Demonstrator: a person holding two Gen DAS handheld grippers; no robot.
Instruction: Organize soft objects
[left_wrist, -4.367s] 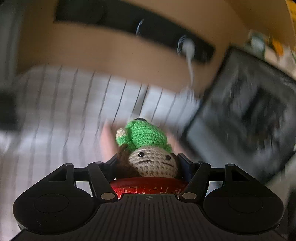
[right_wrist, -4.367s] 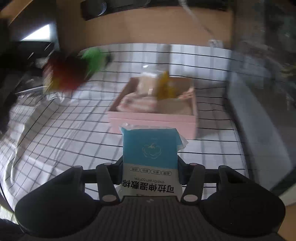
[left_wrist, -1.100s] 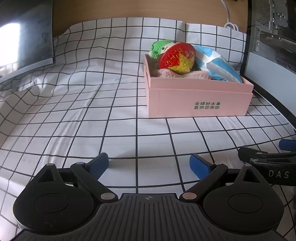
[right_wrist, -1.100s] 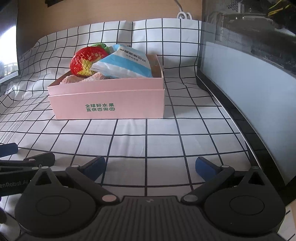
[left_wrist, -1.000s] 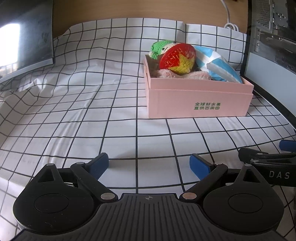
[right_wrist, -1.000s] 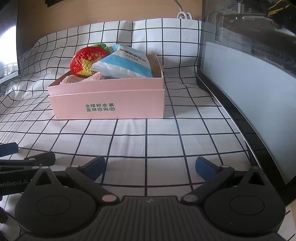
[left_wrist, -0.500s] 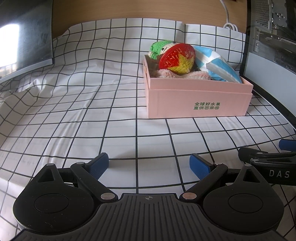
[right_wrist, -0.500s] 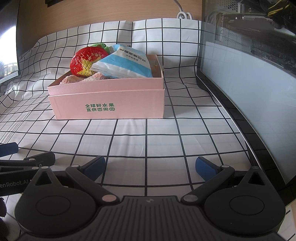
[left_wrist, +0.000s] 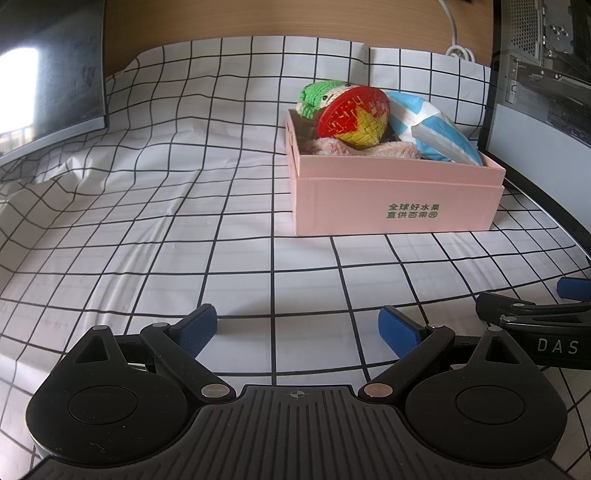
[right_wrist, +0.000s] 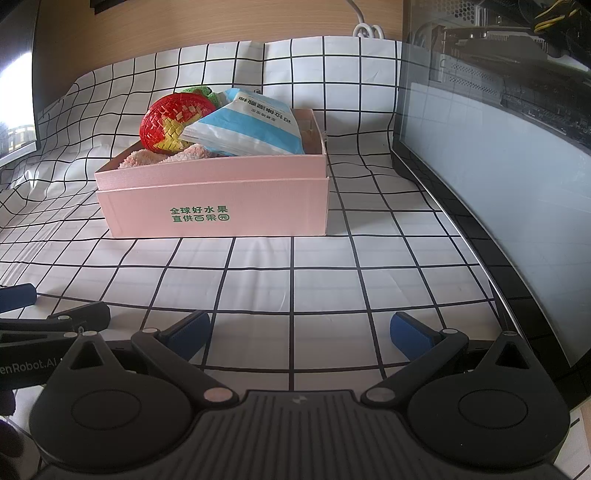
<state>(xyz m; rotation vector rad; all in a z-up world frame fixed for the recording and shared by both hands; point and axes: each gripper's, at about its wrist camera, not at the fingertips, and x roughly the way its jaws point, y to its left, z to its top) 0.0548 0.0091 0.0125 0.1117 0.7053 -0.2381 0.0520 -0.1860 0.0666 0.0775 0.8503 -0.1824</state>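
— Grippers?
— Left gripper and right gripper sit low over the checked cloth, side by side, level, jaws spread wide, holding nothing.
— Box?
— Pink box ahead on the bench, well apart from both. Inside: crochet doll, red-yellow woven ball, blue-white packet, pink fluffy cloth.

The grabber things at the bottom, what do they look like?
Both are black plastic. The left gripper and the right gripper each have two round discs, a ribbed middle, silver rivets and blue pads on the fingertips. White lettering marks their sides.
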